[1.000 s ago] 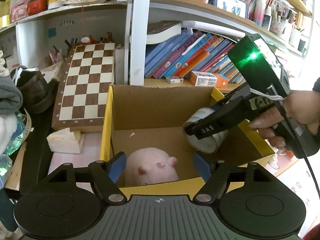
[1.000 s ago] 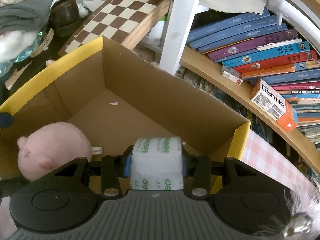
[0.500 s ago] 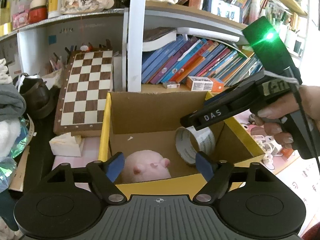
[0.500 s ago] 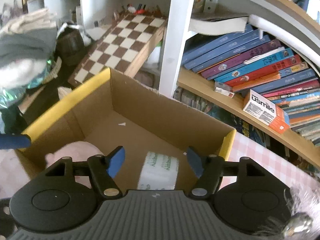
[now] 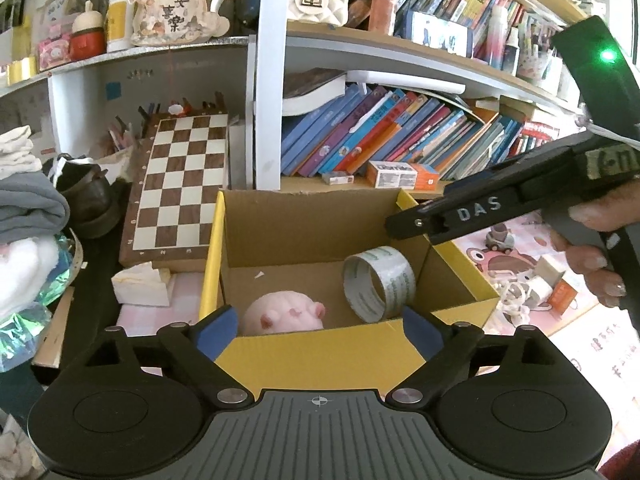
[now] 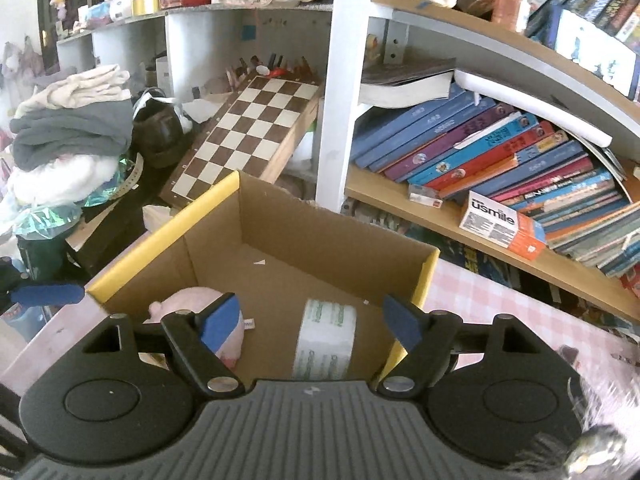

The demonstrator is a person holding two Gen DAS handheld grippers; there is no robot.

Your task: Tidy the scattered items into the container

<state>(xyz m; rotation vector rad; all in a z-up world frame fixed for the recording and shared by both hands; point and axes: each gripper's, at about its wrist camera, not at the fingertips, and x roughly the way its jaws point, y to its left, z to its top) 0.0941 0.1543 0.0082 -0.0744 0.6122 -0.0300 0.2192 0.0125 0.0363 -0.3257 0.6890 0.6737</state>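
Our left gripper [image 5: 318, 326] is black plastic, with a ribbed grey housing at six o'clock marked by a small crosshair, two round discs at seven and five o'clock, and silver screws at the linkage pivots. Its fingers [image 5: 216, 330] carry blue pads. Our right gripper [image 6: 312, 320] has the same build; from the left wrist view its black body shows white "DAS" lettering, a green light at one o'clock and a thin cable. Our right hand [image 5: 592, 240] is bare-skinned with pale nails.

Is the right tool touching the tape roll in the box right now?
Apart. The right wrist view shows the right tool open above the cardboard box, with the tape roll standing on the box floor, clear of both fingers.
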